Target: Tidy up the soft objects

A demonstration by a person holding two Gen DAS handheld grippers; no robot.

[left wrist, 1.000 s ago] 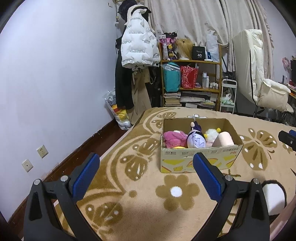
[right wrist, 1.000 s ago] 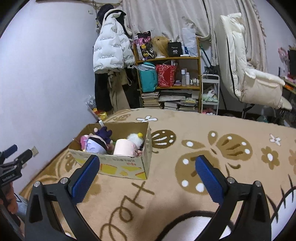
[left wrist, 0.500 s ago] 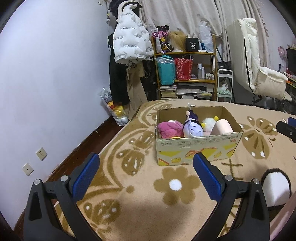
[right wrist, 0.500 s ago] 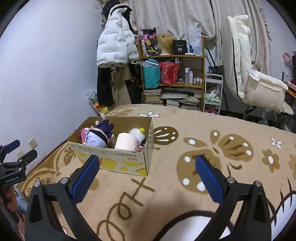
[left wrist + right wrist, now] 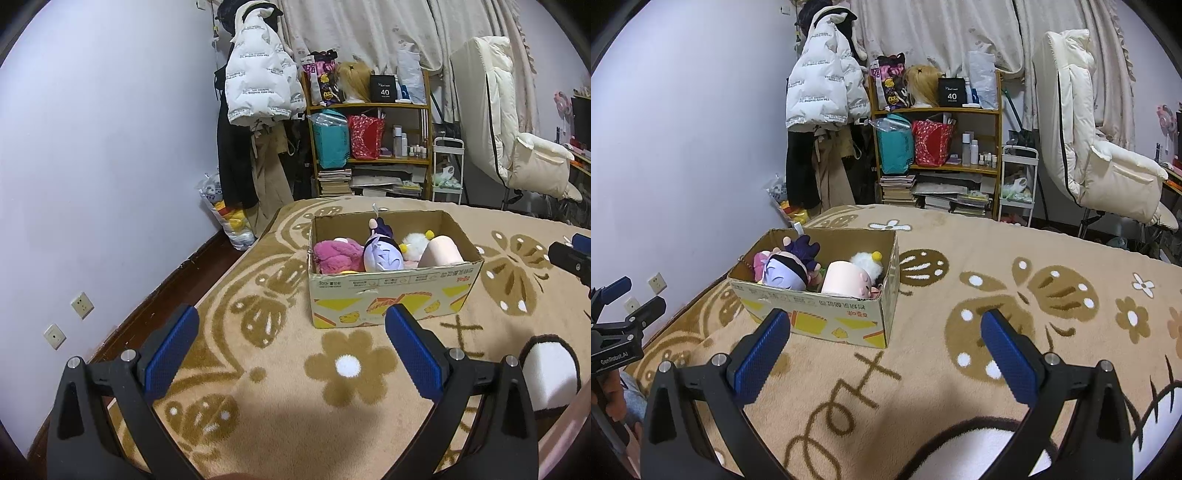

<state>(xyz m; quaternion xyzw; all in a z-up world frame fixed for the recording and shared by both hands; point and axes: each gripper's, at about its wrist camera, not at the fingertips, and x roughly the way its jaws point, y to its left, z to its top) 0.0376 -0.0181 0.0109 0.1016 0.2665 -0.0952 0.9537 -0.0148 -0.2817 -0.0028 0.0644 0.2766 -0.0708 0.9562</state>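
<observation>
A cardboard box (image 5: 391, 299) (image 5: 827, 317) stands on a beige patterned blanket (image 5: 280, 417) (image 5: 960, 369). It holds several plush toys: a pink one (image 5: 338, 256), a purple-haired doll (image 5: 382, 253) (image 5: 786, 271), a white fluffy one (image 5: 415, 242) (image 5: 868, 262) and a pale pink cylinder plush (image 5: 441, 253) (image 5: 846, 278). My left gripper (image 5: 288, 347) is open and empty, short of the box. My right gripper (image 5: 882, 347) is open and empty, short of the box's right corner.
A wooden shelf (image 5: 369, 147) with bags, books and bottles stands at the back. Coats (image 5: 258, 92) hang on the left. A white padded chair (image 5: 517, 147) is at the right. A plastic bag (image 5: 225, 218) lies by the wall.
Both grippers have drawn back and tilted a little, so the box sits slightly lower and farther in each view. Both stay open and empty.
</observation>
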